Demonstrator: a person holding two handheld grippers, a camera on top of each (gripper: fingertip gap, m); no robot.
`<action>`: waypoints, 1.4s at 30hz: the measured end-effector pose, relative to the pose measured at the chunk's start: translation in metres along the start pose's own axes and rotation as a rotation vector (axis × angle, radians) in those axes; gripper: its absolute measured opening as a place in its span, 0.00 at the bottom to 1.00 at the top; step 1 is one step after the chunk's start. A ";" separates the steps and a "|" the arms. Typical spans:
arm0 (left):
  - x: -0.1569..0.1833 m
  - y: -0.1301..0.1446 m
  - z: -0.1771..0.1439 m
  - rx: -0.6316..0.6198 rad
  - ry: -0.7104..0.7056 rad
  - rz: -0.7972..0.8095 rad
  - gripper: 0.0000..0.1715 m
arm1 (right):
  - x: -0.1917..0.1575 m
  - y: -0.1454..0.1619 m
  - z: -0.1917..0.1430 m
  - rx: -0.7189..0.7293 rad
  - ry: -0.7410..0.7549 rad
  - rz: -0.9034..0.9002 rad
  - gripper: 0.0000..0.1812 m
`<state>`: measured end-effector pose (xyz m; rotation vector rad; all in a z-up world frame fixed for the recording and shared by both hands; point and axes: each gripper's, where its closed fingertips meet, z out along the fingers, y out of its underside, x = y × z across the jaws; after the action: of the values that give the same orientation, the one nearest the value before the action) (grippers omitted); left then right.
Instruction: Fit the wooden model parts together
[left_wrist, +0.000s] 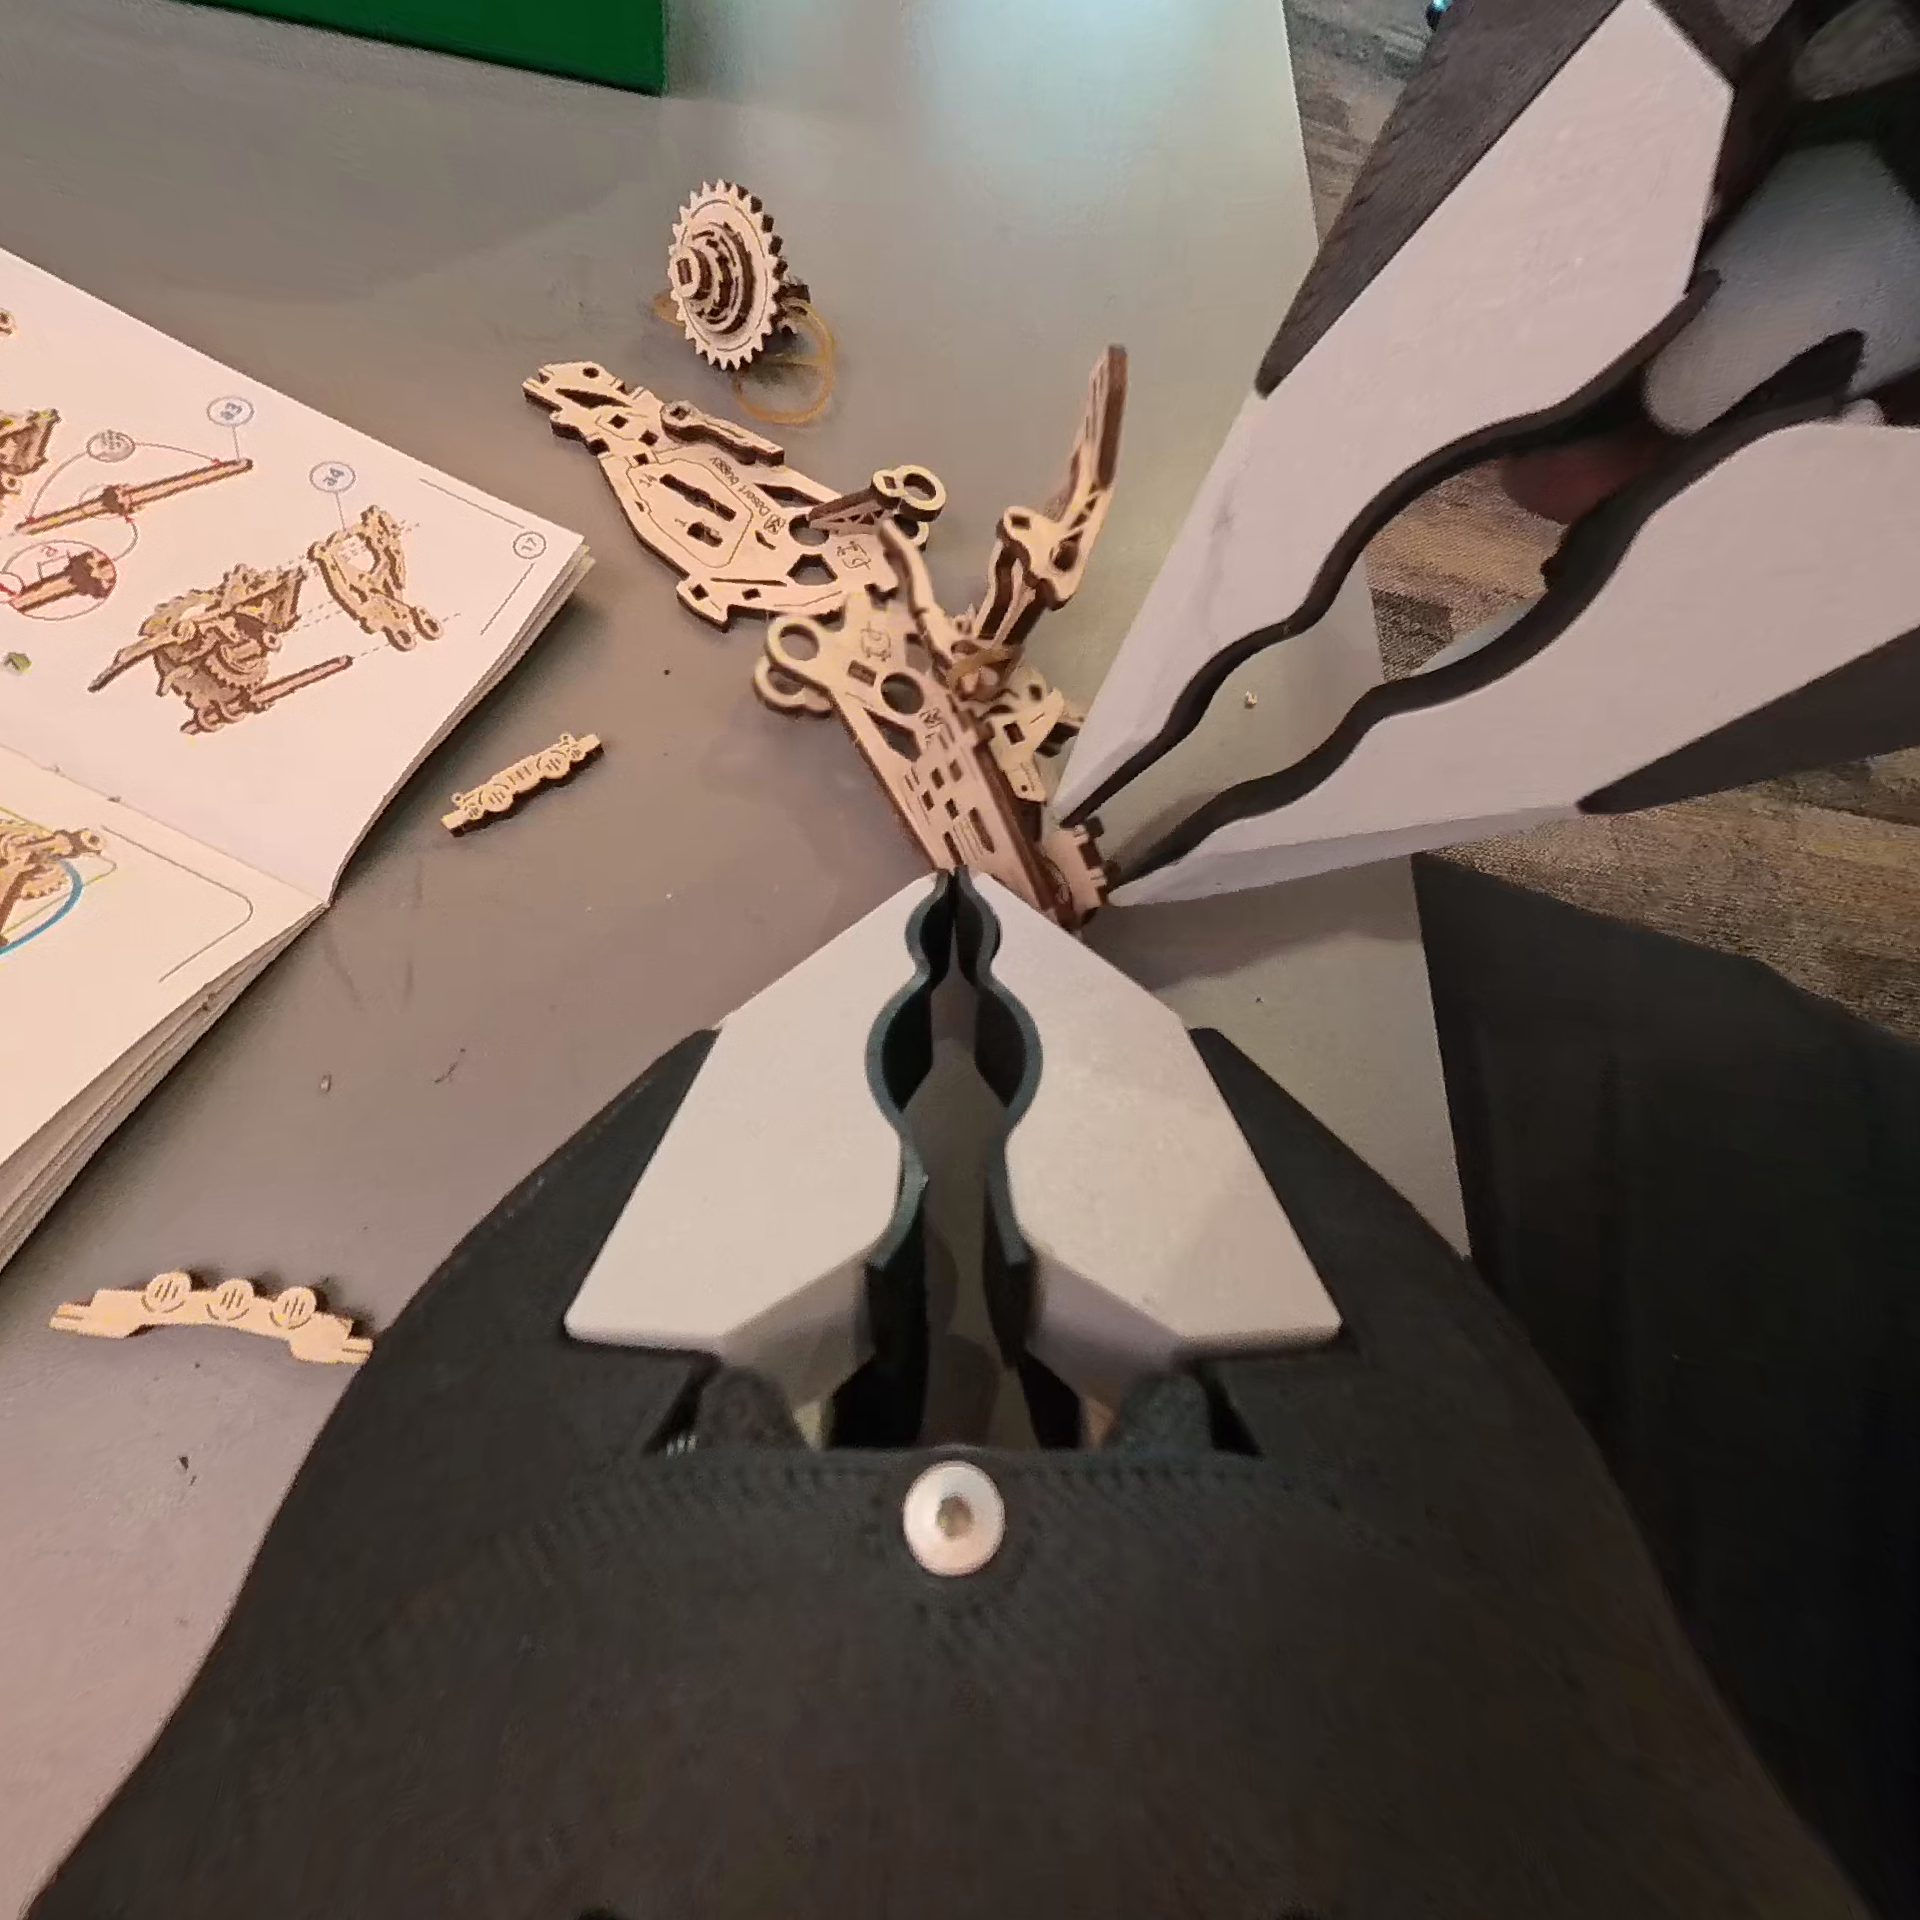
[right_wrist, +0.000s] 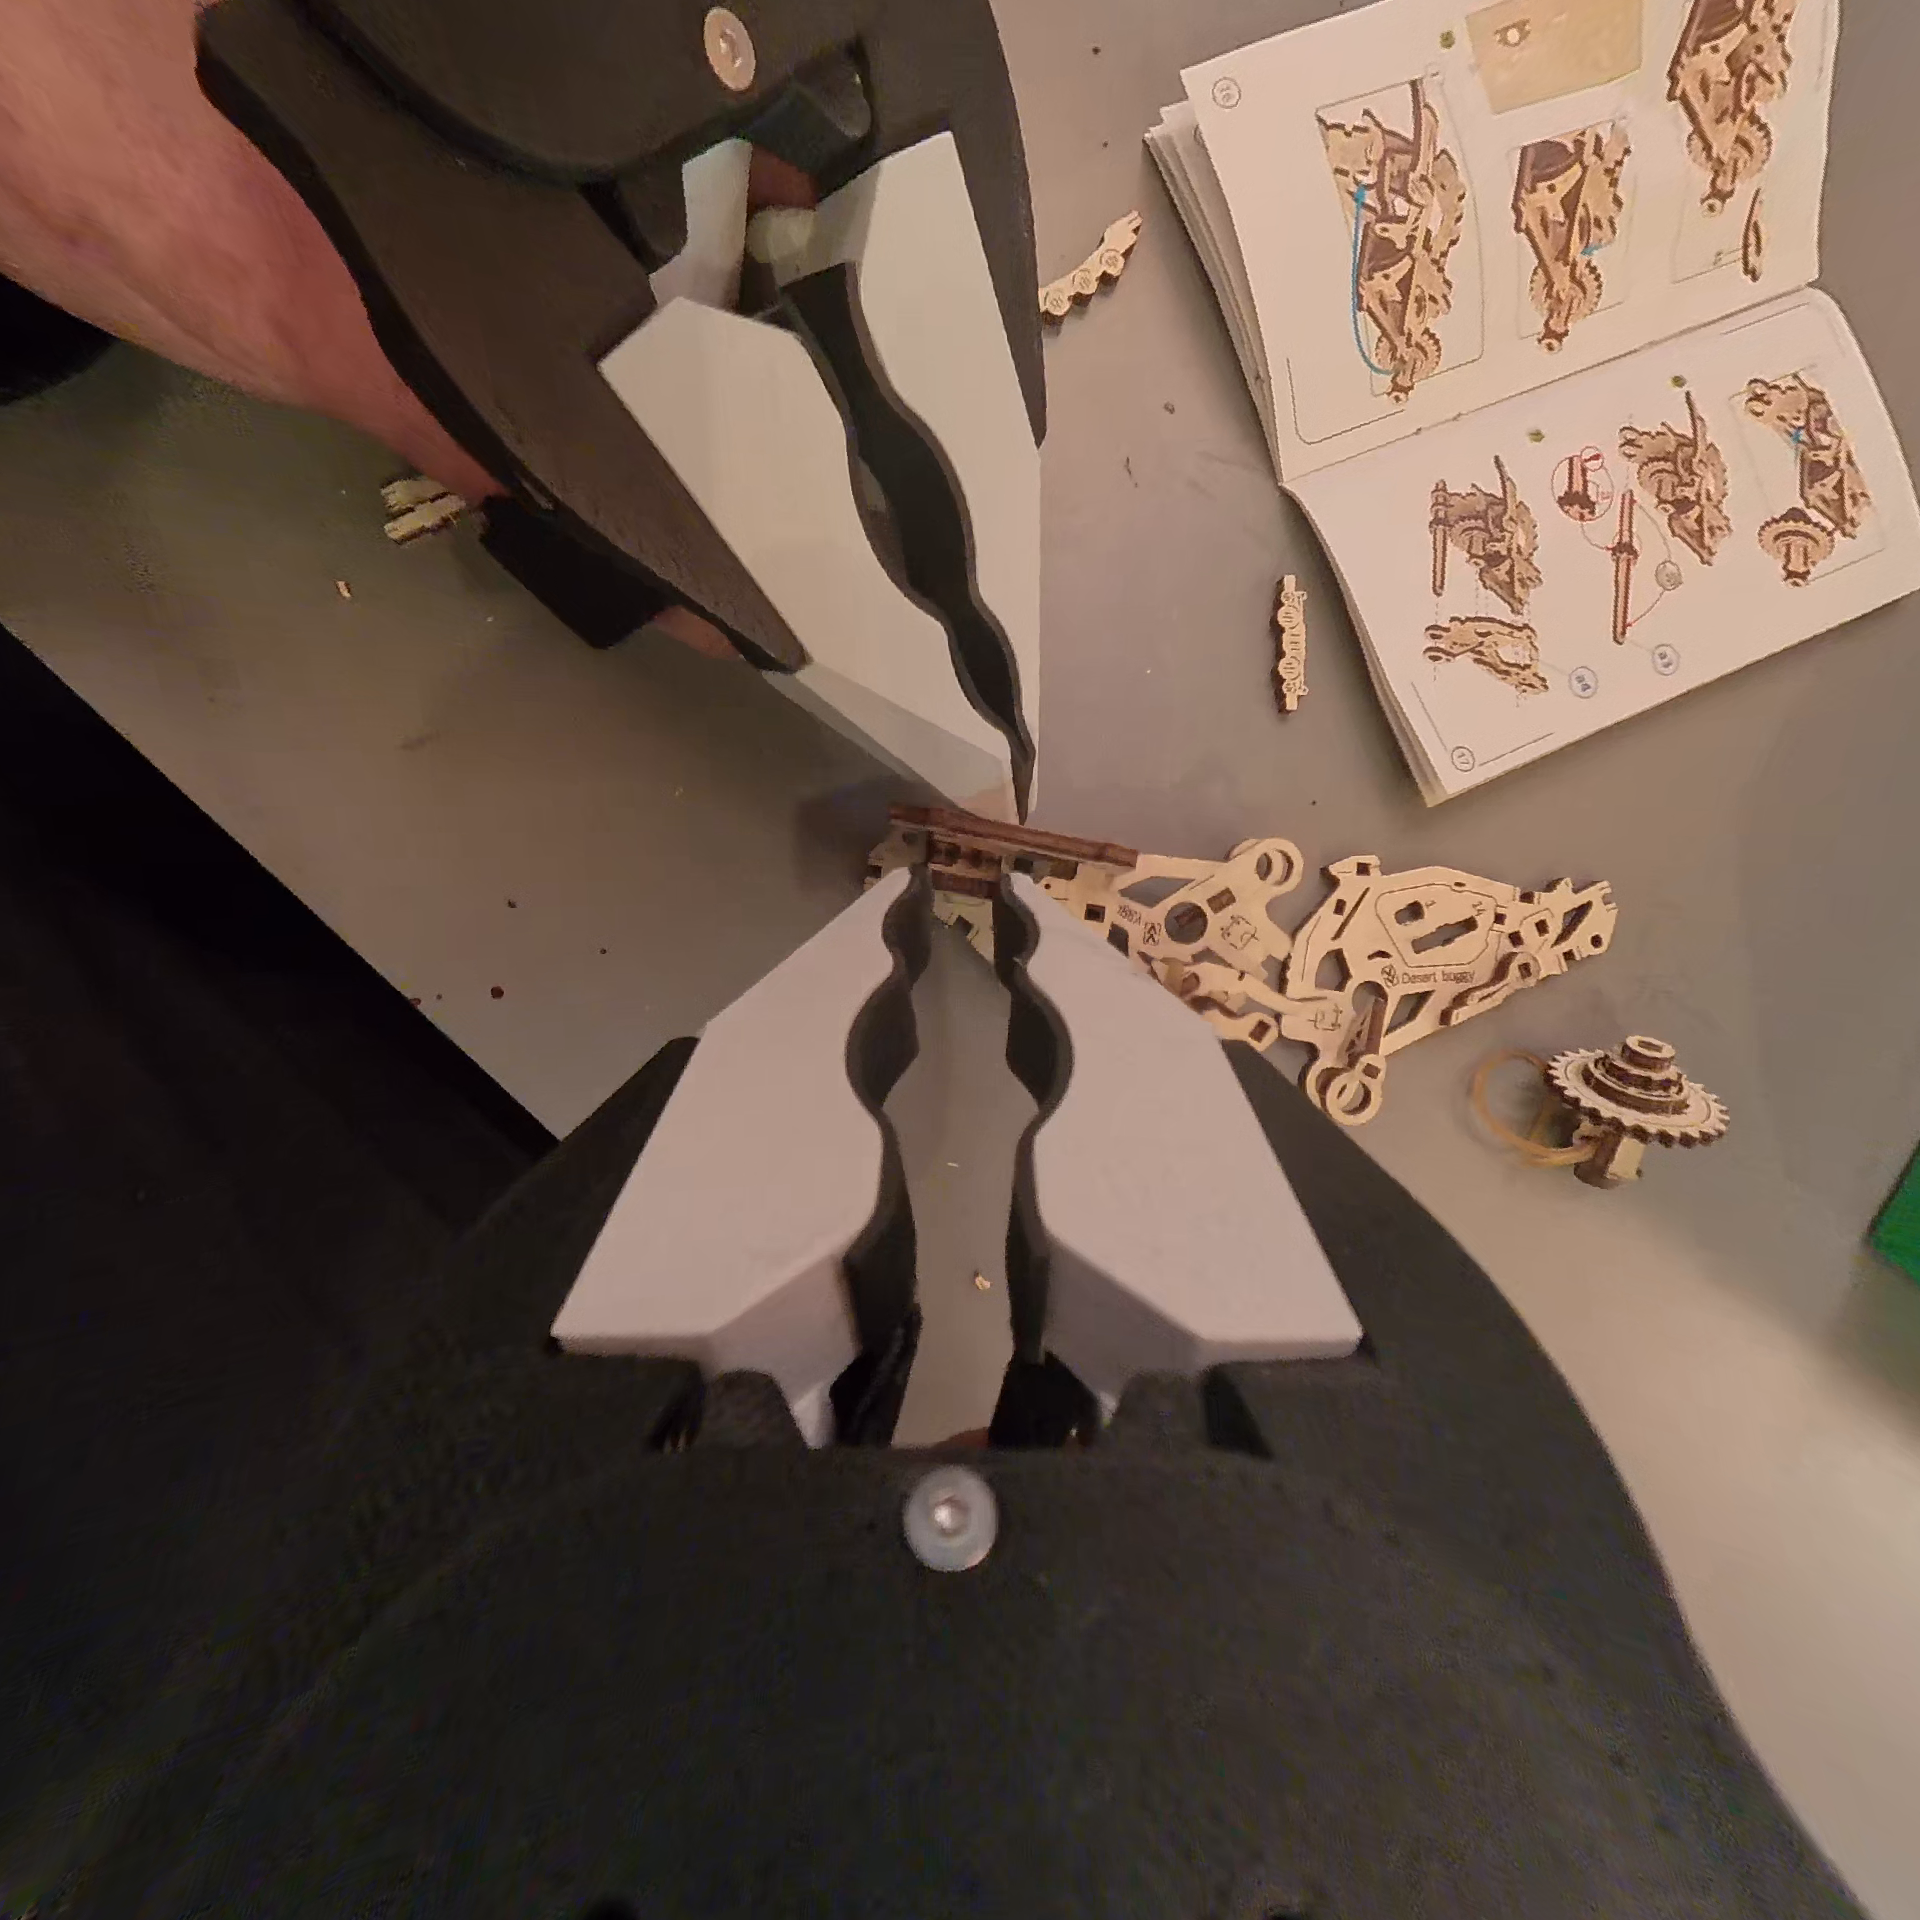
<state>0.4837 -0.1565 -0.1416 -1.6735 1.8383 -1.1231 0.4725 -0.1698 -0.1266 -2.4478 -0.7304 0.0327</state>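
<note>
A partly built wooden frame (left_wrist: 914, 675) stands on edge on the grey table (left_wrist: 935, 208), with a rubber band on it. My right gripper (right_wrist: 963, 883) is shut on the frame's near end (right_wrist: 961, 857); it enters the left wrist view from the upper right (left_wrist: 1089, 852). My left gripper (left_wrist: 956, 883) is shut with nothing seen between its tips, which sit right against the frame's near end. In the right wrist view it comes down from the upper left (right_wrist: 1023, 805) onto the frame's dark top edge. A flat wooden side panel (left_wrist: 707, 499) lies just beyond the frame.
A wooden gear (left_wrist: 727, 275) with rubber bands lies farther back. An open instruction booklet (left_wrist: 260, 623) lies to the left, with a small wooden strip (left_wrist: 520, 779) and an arched piece (left_wrist: 208, 1314) near it. A green box (left_wrist: 468, 31) stands at the far edge. The table edge (right_wrist: 312, 831) runs close by. The tips of both grippers are at nearly the same place.
</note>
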 end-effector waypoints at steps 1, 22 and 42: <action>-0.001 0.000 0.000 -0.001 -0.002 -0.003 0.00 | 0.000 -0.001 0.001 -0.008 -0.004 0.005 0.05; -0.002 0.001 0.001 -0.007 -0.027 -0.005 0.00 | 0.000 0.001 0.003 -0.186 -0.011 0.020 0.05; -0.002 0.001 0.001 -0.006 -0.032 -0.002 0.00 | 0.000 0.002 0.003 -0.277 -0.012 -0.001 0.05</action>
<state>0.4843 -0.1546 -0.1436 -1.6868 1.8228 -1.0860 0.4729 -0.1700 -0.1303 -2.7115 -0.7863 -0.0579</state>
